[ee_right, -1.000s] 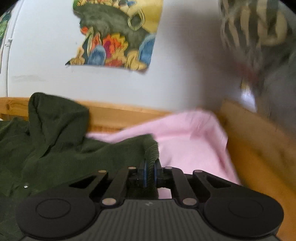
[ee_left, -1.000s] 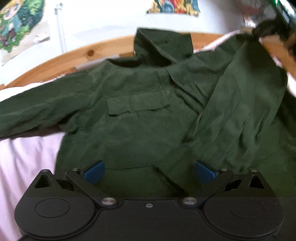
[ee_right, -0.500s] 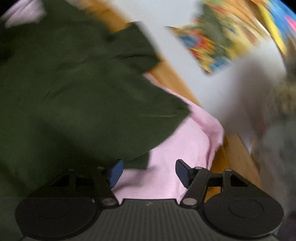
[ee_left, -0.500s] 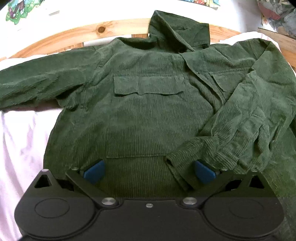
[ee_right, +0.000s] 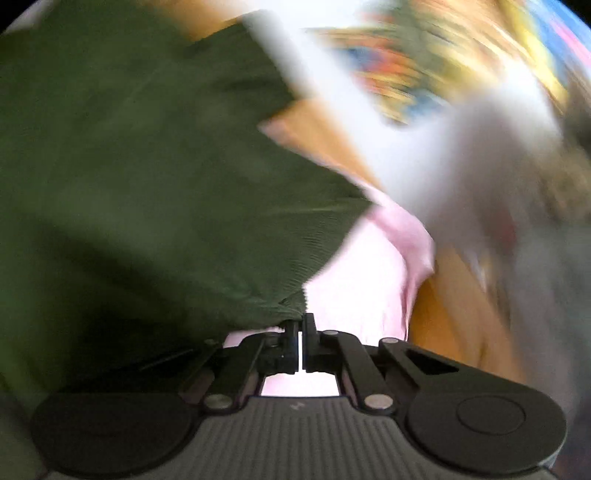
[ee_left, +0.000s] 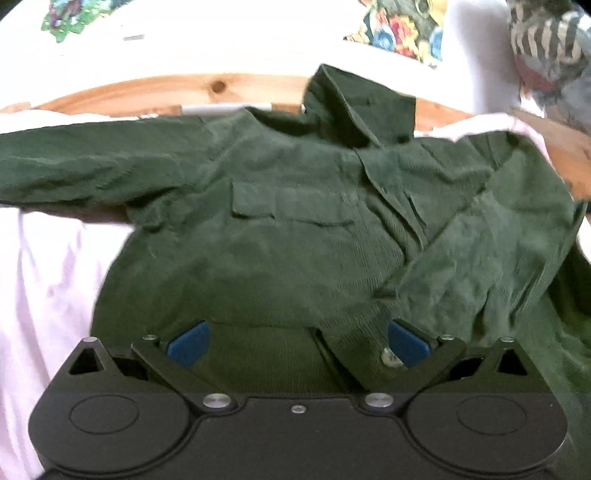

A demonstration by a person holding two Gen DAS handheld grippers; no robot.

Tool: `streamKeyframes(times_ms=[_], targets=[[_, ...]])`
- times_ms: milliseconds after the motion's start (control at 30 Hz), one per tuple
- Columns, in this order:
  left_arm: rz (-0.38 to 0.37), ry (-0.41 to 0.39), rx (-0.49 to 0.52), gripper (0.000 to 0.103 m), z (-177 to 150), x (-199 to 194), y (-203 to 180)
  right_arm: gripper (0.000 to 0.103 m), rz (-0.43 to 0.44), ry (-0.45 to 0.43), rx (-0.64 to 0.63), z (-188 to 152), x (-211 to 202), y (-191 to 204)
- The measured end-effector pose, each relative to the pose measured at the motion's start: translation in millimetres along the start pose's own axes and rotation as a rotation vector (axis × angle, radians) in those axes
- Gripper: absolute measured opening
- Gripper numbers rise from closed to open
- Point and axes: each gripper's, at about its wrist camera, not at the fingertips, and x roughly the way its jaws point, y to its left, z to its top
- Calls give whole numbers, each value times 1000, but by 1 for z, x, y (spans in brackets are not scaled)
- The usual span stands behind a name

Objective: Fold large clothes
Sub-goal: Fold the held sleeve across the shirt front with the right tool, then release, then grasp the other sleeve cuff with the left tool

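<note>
A: Any writing or labels to read?

B: None that I can make out. The two posters (ee_left: 402, 31) on the far wall are colourful but blurred, with no legible text.

A: Where is the jacket?

B: The green corduroy jacket (ee_left: 280, 236) lies front up on a bed with a pink sheet (ee_left: 48, 266), inside a wooden frame (ee_left: 155, 90). Its collar (ee_left: 354, 103) is at the far end against the frame and its hem is near, so the body runs near to far.

A: And the sleeves?

B: One sleeve (ee_left: 81, 170) stretches out flat to the left, across the bed. The other sleeve (ee_left: 480, 251) is folded in over the front, slanting from the far right shoulder down to a cuff (ee_left: 354, 347) near the hem.

A: What are the grippers doing?

B: The left gripper (ee_left: 297, 341) hangs over the hem with its jaws spread wide; the cuff lies beside its right blue pad (ee_left: 406, 343), but the pads press on nothing. The right gripper (ee_right: 302, 341) has its jaws pressed together at the jacket's right edge. A fold of green cloth sits right at the tips, yet the view is too blurred to say whether it is pinched.

A: Any containers or pockets holding things?

B: A flapped chest pocket (ee_left: 291, 206) lies shut; I cannot see inside it.
</note>
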Motion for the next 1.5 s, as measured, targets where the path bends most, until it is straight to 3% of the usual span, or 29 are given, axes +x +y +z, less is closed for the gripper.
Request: streamKeyframes(times_ms=[67, 167, 267, 433, 533, 600, 633, 700, 800, 900, 933, 1000, 1033, 1067, 1167, 1300, 1333, 1433, 1500], targets=[[6, 36, 23, 102, -3, 6, -6, 1, 40, -11, 372, -4, -9, -20], [25, 67, 55, 102, -7, 11, -14, 1, 105, 24, 803, -25, -6, -29], [29, 72, 75, 102, -7, 10, -16, 1, 118, 105, 958, -47, 16, -23], [29, 80, 53, 102, -7, 4, -9, 0, 90, 201, 1016, -71, 33, -32], [16, 51, 34, 102, -7, -4, -7, 1, 81, 192, 856, -68, 23, -31], [-19, 11, 18, 102, -5, -11, -5, 19, 66, 158, 705, -61, 11, -25], [-39, -13, 14, 102, -2, -14, -5, 46, 56, 139, 624, -56, 8, -22], [-60, -37, 18, 102, 4, -15, -7, 61, 37, 84, 457, -45, 1, -13], [-80, -26, 35, 102, 14, -6, -14, 61, 0, 27, 98, -26, -3, 13], [-70, -7, 52, 102, 17, 8, -20, 56, -16, 25, -273, -20, 7, 43], [-58, 4, 45, 102, 17, 12, -22, 51, -20, 16, -387, -21, 11, 52], [-63, 19, 23, 102, 17, 15, -22, 33, -56, -22, -561, -22, 13, 67], [-65, 25, 14, 102, 17, 16, -22, 22, -59, -24, -597, -22, 15, 69], [-64, 31, 12, 102, 16, 17, -22, 19, -59, -15, -587, -20, 16, 70], [-58, 45, 32, 102, 12, 18, -25, 14, -72, -22, -351, -8, 9, 56], [-77, 58, 28, 102, 10, 22, -26, 12, -98, -59, 129, 4, -11, 26], [-84, 67, 22, 102, 10, 24, -27, 12, -79, -51, 299, 5, -12, 18], [-77, 83, 24, 102, 10, 27, -33, 12, -14, 33, 710, -11, 3, 3], [-86, 78, 28, 102, 9, 27, -33, 13, 1, 112, 857, -24, 22, 0]])
